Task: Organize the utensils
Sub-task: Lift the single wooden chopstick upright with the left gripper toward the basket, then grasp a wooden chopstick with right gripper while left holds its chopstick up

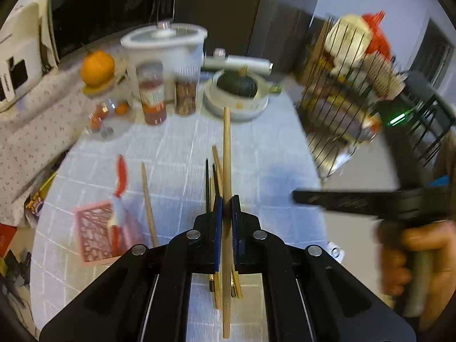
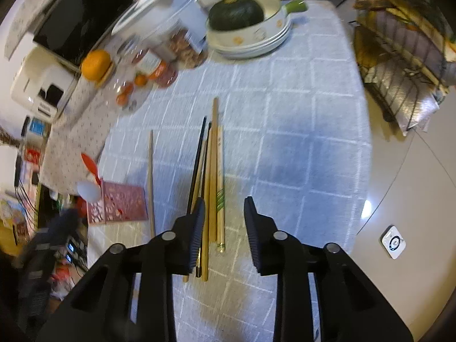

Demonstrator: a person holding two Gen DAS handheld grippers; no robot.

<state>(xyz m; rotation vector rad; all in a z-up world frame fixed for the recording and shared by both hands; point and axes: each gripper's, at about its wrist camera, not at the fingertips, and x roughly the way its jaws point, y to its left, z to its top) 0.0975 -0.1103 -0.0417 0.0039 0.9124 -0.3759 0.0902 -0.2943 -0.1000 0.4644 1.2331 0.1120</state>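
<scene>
My left gripper (image 1: 227, 203) is shut on a long wooden chopstick (image 1: 227, 154) and holds it above the table, pointing away. Under it lie several wooden and black chopsticks (image 1: 214, 171) in a bundle, and a single wooden chopstick (image 1: 148, 199) lies to their left. In the right wrist view my right gripper (image 2: 224, 211) is open and empty, hovering above the near ends of the chopstick bundle (image 2: 212, 171). The single chopstick (image 2: 151, 179) lies left of it. A red and white spoon (image 1: 119, 196) rests on a pink patterned holder (image 1: 97, 233).
The table has a grey checked cloth (image 2: 299, 114). At the back stand a white pot (image 1: 168, 45), jars (image 1: 152, 94), an orange (image 1: 97, 67) and a squash in stacked bowls (image 2: 242, 20). A wire rack (image 1: 342, 99) stands right. My right hand and gripper body (image 1: 399, 205) are close on the right.
</scene>
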